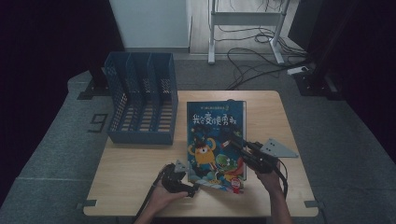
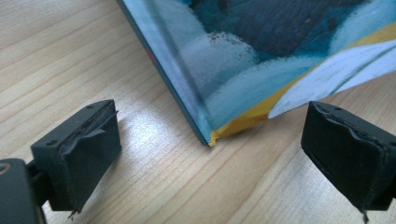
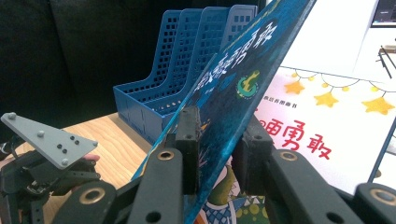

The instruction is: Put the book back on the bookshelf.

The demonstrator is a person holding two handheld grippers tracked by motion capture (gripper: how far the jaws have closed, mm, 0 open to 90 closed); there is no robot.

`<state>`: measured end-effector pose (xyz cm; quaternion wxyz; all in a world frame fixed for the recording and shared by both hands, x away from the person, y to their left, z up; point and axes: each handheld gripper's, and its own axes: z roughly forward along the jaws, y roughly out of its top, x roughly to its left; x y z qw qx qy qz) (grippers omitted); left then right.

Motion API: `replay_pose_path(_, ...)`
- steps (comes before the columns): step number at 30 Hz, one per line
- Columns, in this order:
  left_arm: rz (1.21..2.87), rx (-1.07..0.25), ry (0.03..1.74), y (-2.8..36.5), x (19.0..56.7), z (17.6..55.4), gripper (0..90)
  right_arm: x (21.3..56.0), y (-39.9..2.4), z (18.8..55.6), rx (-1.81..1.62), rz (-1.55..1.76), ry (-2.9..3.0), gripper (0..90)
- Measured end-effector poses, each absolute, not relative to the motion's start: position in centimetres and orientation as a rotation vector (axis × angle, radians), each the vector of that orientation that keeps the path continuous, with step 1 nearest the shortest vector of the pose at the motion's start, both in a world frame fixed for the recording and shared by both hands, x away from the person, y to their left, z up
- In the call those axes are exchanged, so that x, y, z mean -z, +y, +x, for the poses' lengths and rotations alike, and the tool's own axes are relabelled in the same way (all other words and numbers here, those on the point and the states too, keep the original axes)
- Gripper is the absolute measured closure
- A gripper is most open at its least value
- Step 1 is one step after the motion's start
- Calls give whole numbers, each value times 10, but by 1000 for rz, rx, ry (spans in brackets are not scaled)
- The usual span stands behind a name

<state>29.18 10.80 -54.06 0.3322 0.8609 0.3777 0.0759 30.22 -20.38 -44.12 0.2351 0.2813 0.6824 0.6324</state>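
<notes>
Blue book cover (image 3: 243, 79) lifted — I see right gripper (image 3: 217, 135) clamped on it; left gripper (image 2: 210, 154) gapes at the book's corner.

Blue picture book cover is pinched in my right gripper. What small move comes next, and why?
Probably swing the cover of the blue picture book further open. The right gripper clamps its lifted edge, with the white title page exposed beneath. The left gripper sits open at the book's near corner on the wooden table, touching nothing.
</notes>
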Motion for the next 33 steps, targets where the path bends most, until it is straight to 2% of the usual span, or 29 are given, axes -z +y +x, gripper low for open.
replay_pose_path(3,2256,-200,981,107,541,291,49,441,-204,302,-1734,771,1872,728)
replay_pose_path(10,2266,-295,993,101,544,289,43,440,-203,301,-1731,766,1870,728)
replay_pose_path(23,2247,-265,1009,101,543,306,31,434,-199,294,-1711,722,1833,738)
replay_pose_path(33,2240,-297,1018,100,545,306,34,437,-202,294,-1703,714,1827,738)
